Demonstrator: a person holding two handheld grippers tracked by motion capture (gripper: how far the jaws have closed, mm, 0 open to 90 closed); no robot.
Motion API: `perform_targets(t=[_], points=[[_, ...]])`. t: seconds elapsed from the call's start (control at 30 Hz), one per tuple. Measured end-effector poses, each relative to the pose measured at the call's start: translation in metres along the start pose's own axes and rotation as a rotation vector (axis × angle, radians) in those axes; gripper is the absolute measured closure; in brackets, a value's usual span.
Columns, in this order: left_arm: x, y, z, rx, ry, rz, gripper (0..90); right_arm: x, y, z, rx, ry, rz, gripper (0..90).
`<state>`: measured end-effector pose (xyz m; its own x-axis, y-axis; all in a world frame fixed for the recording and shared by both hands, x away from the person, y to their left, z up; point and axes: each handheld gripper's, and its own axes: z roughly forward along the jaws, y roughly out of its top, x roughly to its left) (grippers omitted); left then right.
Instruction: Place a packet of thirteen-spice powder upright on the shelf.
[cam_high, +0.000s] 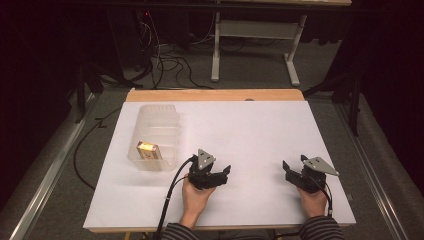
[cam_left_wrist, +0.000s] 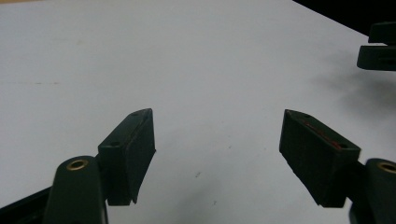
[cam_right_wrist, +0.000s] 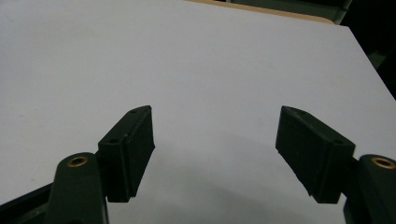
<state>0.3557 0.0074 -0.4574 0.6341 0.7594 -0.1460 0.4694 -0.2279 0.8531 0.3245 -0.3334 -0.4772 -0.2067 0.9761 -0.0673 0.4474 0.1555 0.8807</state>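
A clear plastic tub (cam_high: 155, 131) stands on the left part of the white tabletop (cam_high: 250, 125). Inside it lies a small yellow and brown box (cam_high: 148, 149). My left gripper (cam_high: 219, 175) rests low over the table near the front, right of the tub, held in a hand; in its own view the left gripper (cam_left_wrist: 217, 114) is open over bare white surface. My right gripper (cam_high: 294, 167) sits near the front right, also hand-held; the right gripper (cam_right_wrist: 216, 109) is open with nothing between its jaws. The right gripper's black jaws (cam_left_wrist: 379, 46) show far off in the left gripper view.
A wooden strip (cam_high: 215, 95) runs along the table's far edge. Beyond it are a white frame's legs (cam_high: 216, 55) and loose cables (cam_high: 167, 62) on the floor. A black cable (cam_high: 170, 200) trails from the left gripper over the front edge.
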Motion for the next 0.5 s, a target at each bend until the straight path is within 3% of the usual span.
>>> perform_targets(t=[0.5], points=[[0.0025,-0.002,0.0091,0.004,0.021,-0.009,27.3,-0.0003,0.0,-0.0002,-0.001,-0.005,-0.002,27.9]])
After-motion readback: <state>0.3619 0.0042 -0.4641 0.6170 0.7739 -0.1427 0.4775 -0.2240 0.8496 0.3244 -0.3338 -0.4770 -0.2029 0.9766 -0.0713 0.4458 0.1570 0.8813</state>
